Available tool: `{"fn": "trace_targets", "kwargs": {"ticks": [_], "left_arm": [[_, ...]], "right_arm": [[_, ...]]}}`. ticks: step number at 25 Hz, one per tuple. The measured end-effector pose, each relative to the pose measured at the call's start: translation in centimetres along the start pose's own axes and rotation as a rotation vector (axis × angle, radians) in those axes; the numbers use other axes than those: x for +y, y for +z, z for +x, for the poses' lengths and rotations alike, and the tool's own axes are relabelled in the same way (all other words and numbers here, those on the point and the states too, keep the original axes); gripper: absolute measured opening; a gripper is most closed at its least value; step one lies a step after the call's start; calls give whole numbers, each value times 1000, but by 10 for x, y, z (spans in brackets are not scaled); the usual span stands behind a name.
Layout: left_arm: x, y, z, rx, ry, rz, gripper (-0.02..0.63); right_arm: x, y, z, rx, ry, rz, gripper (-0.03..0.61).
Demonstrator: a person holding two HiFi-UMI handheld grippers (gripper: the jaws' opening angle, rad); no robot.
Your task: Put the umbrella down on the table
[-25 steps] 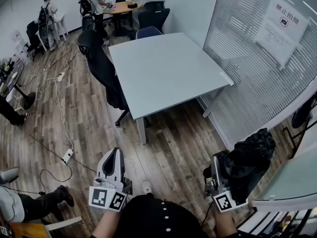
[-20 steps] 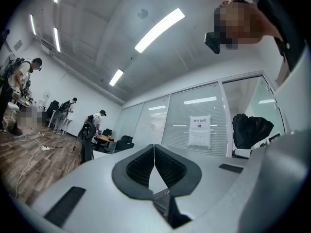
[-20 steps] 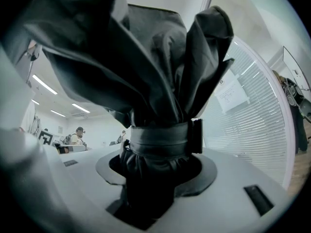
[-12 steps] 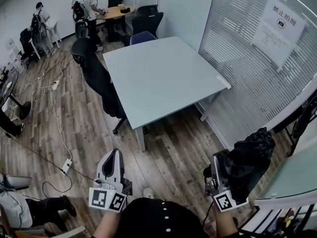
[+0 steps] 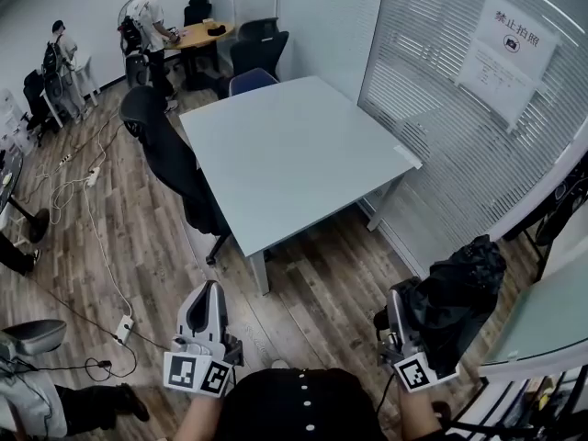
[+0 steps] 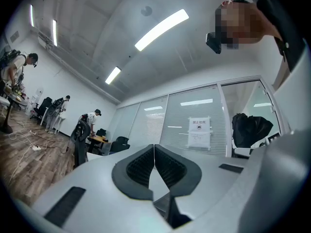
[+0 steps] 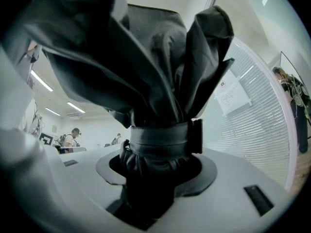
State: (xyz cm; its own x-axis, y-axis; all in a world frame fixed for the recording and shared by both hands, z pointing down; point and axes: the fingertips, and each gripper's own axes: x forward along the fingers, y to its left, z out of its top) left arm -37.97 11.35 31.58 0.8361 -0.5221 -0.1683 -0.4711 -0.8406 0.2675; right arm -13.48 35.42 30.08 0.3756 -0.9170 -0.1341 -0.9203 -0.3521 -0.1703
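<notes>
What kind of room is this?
Probably an office, maybe a meeting area. There's a big pale table with a black swivel chair beside it, a glass wall with blinds carrying a paper notice, and a person at a wooden desk farther back.

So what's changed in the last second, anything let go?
The table has slid left and lower in the head view, so the person has come a little nearer to it. Nothing was taken or let go: the right gripper stays shut on the folded umbrella, and the left gripper stays shut and empty.
</notes>
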Motion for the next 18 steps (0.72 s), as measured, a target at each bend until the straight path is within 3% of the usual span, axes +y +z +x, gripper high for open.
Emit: {"fn": "trace_targets", "kwargs": {"ticks": [18], "left_arm": [[7,-23,22,46,-20,-22,17]], "right_arm": [[-13,-14,9,26,-43,8,241]]}}
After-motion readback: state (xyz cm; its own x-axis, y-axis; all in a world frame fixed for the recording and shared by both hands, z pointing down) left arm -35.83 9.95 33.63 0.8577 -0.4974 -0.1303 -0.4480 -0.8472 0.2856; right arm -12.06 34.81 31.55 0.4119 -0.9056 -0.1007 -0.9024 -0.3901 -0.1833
